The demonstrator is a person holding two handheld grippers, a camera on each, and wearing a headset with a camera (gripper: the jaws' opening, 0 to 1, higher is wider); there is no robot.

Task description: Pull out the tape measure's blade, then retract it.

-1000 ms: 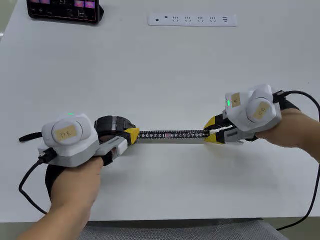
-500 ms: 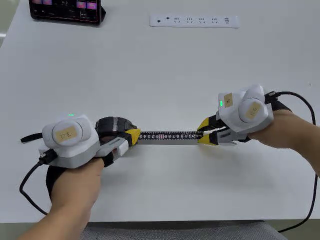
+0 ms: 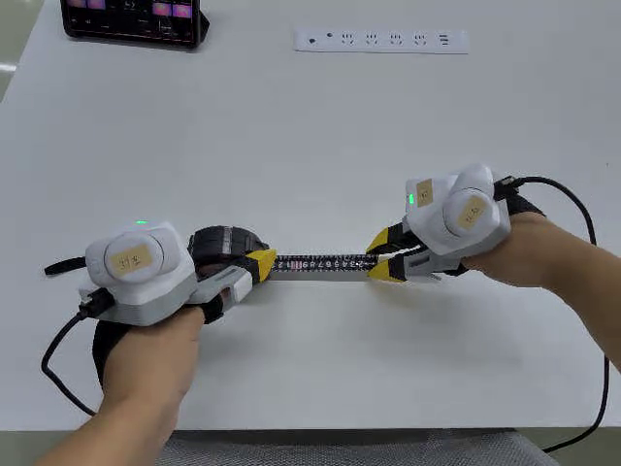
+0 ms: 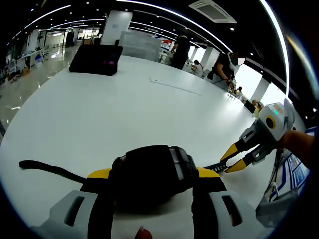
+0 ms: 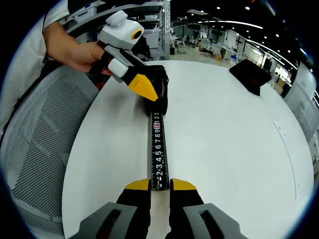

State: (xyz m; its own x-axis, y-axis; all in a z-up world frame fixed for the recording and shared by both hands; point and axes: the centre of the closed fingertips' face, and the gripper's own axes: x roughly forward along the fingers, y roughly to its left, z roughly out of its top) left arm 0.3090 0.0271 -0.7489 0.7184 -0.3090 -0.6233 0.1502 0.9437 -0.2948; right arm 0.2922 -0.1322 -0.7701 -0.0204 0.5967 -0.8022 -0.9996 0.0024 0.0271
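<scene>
yellow-tipped jaws of my right gripper point(image 5: 160, 185) are pinched on the end of the blade point(image 5: 158, 152). my left gripper point(image 3: 241, 260) clamps the black tape measure case point(image 4: 152, 172) at the near left. the blade lies drawn out between them, flat on the white table point(image 3: 320, 146), with a power strip point(image 3: 381, 40) far off.

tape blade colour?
Black with white numerals, some red; the blade shows best in the right gripper view.
</scene>
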